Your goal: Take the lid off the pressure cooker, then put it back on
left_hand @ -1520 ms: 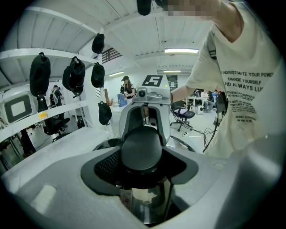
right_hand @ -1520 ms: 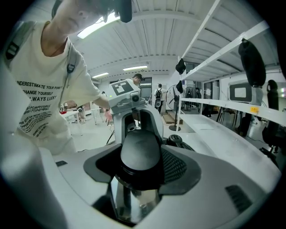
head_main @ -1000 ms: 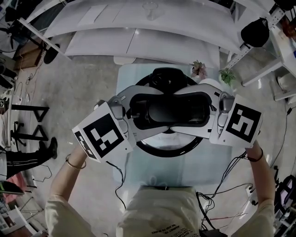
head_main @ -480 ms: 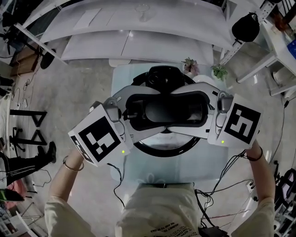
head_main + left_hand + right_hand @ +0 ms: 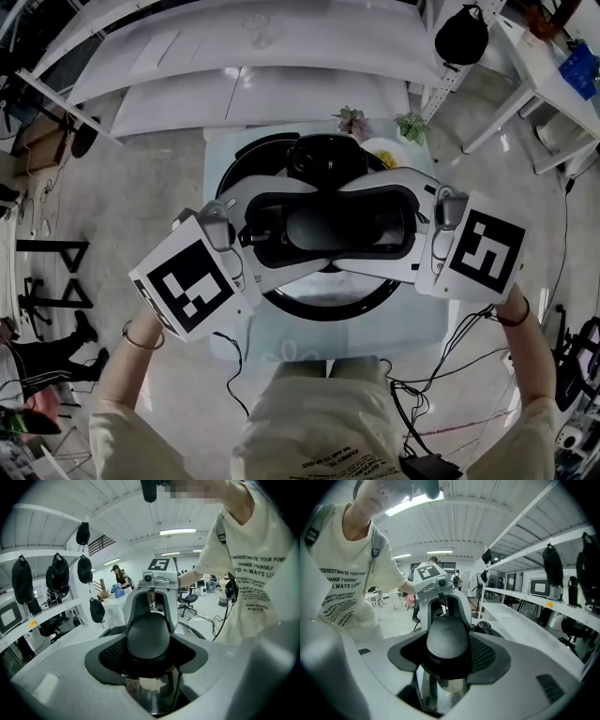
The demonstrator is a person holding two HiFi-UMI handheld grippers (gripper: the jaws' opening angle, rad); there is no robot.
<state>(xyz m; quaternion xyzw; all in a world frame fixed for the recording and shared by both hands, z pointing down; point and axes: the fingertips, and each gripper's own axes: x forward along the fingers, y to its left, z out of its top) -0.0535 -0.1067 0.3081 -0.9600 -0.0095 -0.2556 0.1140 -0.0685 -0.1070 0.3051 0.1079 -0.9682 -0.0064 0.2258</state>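
The pressure cooker's lid [image 5: 328,307] is round and shiny with a dark rim. It sits at the middle of the head view, over a small pale table [image 5: 234,328]. Its big black knob [image 5: 309,225] is clasped from both sides. My left gripper [image 5: 330,223] comes in from the left and my right gripper [image 5: 339,227] from the right. Both pairs of white foam jaws are shut round the knob. In the left gripper view the knob [image 5: 148,639] fills the jaws, with polished metal beneath it. The right gripper view shows the same knob [image 5: 447,641]. A black cooker part [image 5: 319,159] shows behind the jaws.
Two small potted plants [image 5: 352,120] [image 5: 410,127] and a yellowish dish [image 5: 384,150] stand at the table's far edge. White benches [image 5: 262,89] run behind. Cables [image 5: 450,375] trail on the floor at the right. A person's legs [image 5: 37,356] are at the far left.
Both grippers, still shut on the knob, have shifted together to the right and nearer me relative to the table. The yellowish dish has come into view behind the cooker.
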